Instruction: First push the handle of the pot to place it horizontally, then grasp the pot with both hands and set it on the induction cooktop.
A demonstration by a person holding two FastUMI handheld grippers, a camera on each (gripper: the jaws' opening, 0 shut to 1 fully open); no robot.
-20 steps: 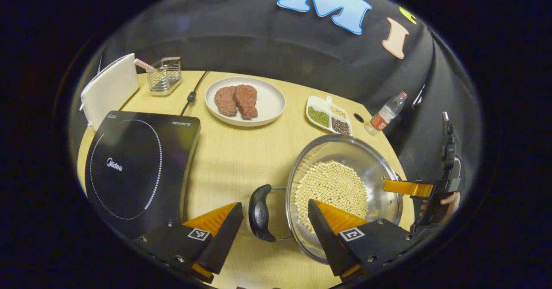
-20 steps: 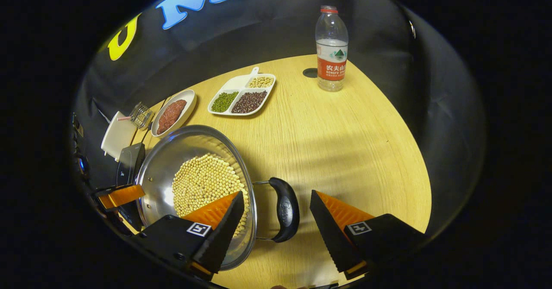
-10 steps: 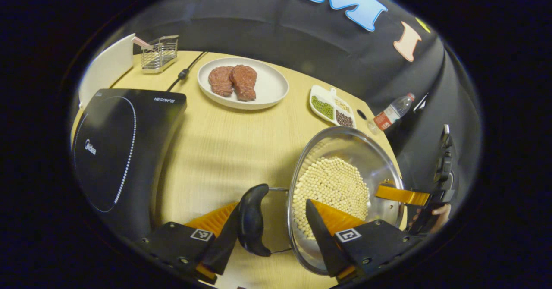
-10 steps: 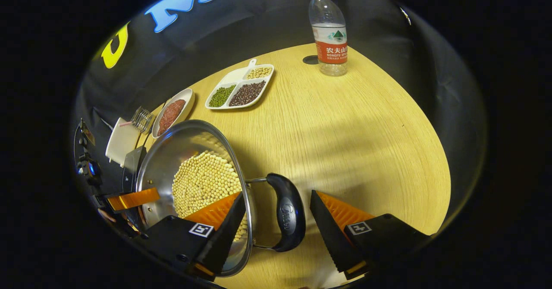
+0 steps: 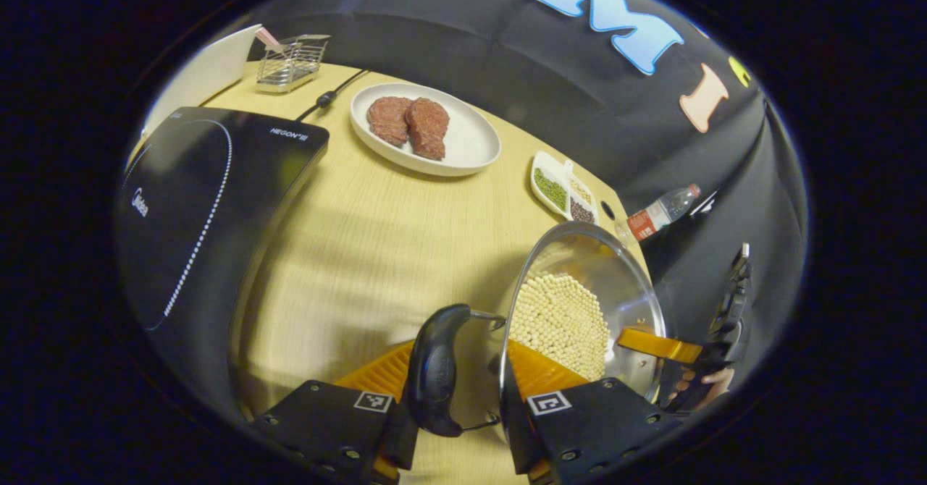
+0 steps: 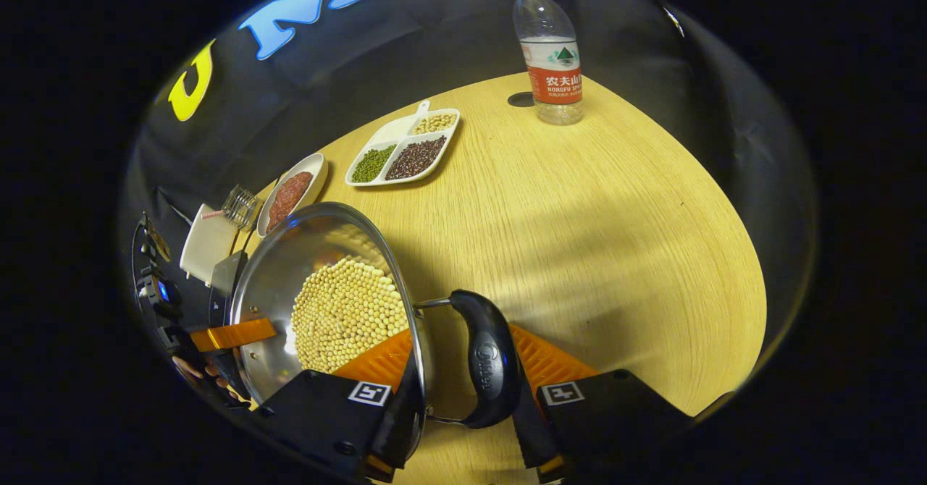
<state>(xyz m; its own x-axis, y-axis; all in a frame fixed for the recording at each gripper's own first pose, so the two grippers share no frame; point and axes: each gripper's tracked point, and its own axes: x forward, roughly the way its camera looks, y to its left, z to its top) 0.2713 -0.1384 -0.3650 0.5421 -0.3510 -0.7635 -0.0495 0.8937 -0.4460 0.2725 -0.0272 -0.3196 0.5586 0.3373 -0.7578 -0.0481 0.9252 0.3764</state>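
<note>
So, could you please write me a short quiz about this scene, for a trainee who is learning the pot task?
1. True or false: the pot already sits on the induction cooktop.
2. What lies on the white plate? A) two pieces of meat B) green beans C) a bottle
3. Fill in: the left claw and the right claw each clamp across a black ___ of the pot.
Key: 1 false, the pot is off to the cooktop's side; 2 A; 3 handle.
</note>
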